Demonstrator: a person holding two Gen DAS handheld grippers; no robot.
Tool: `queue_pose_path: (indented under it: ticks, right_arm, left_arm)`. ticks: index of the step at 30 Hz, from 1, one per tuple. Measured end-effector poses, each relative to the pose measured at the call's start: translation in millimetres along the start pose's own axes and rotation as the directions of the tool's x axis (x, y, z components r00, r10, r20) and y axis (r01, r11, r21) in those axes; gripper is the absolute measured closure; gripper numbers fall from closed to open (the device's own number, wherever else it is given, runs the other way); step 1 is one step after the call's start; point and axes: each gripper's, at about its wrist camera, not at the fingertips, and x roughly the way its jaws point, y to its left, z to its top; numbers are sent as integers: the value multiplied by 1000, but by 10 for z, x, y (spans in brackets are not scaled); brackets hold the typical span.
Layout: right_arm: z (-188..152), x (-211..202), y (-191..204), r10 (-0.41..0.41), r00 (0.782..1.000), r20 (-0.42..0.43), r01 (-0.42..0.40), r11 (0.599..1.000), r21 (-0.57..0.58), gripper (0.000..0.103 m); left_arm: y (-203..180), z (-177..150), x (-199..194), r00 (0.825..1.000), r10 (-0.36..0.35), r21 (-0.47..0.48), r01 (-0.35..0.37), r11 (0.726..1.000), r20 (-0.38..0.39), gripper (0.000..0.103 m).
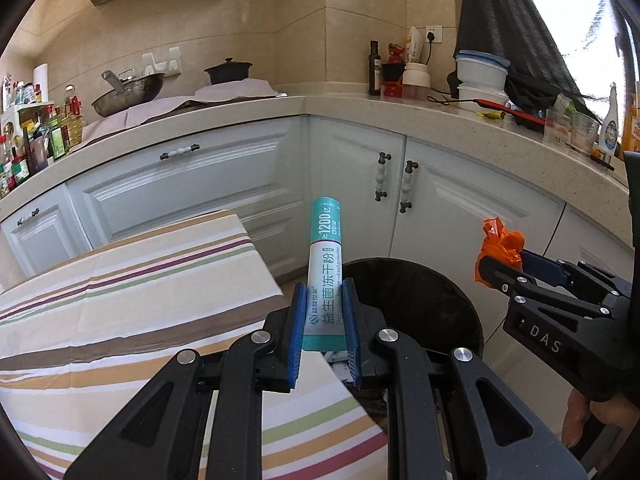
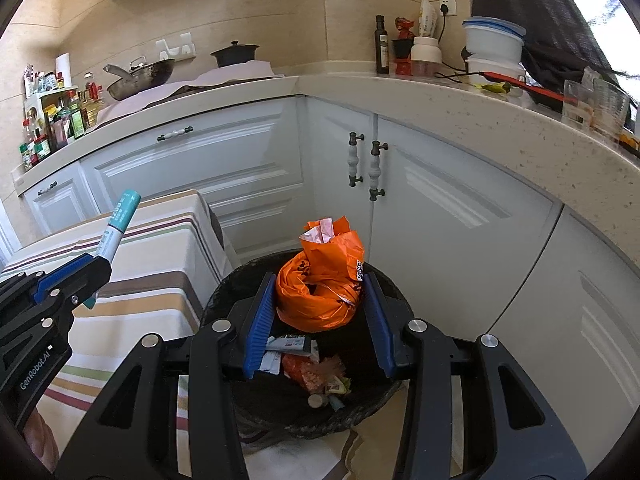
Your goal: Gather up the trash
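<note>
My left gripper (image 1: 323,292) is shut on a teal and white tube (image 1: 325,264), which points up and away above the striped table's right edge, beside the black trash bin (image 1: 420,296). My right gripper (image 2: 320,284) is shut on a crumpled orange plastic bag (image 2: 322,284) and holds it over the open bin (image 2: 224,292). Several wrappers and scraps (image 2: 316,372) lie at the bin's bottom. The tube (image 2: 120,220) and left gripper (image 2: 96,276) show at the left of the right wrist view. The bag (image 1: 500,246) and right gripper (image 1: 504,268) show at the right of the left wrist view.
A table with a striped cloth (image 1: 120,300) stands left of the bin. White corner cabinets (image 2: 420,208) stand behind the bin under a stone countertop (image 2: 460,96). A wok (image 1: 128,94), a pot, bottles and containers sit on the counter.
</note>
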Motion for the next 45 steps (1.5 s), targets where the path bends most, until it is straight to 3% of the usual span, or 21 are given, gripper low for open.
queue_pose_path:
  ticks: [24, 25, 27, 28, 30, 45]
  right_arm:
    - [74, 628, -157, -24, 999, -24, 24, 1000, 10, 60]
    - [76, 654, -165, -26, 999, -27, 26, 1000, 11, 59]
    - [75, 687, -179, -30, 999, -31, 31, 999, 19, 46]
    - [73, 683, -191, -32, 999, -27, 33, 999, 25, 45]
    - [82, 671, -206, -29, 999, -22, 30, 999, 32, 45]
    - [106, 517, -235, -58, 998, -10, 59, 997, 43, 41]
  left_arm:
    - [-212, 82, 619, 999, -43, 26, 44, 999, -30, 83]
    - [-215, 87, 648, 998, -47, 27, 48, 998, -36, 81]
    - [-219, 82, 705, 997, -51, 31, 52, 998, -53, 76]
    - [-216, 80, 717, 997, -49, 31, 51, 998, -55, 70]
    - [-198, 78, 727, 997, -50, 19, 51, 999, -56, 60]
    - [-185, 112, 635, 999, -45, 8, 45, 999, -24, 39]
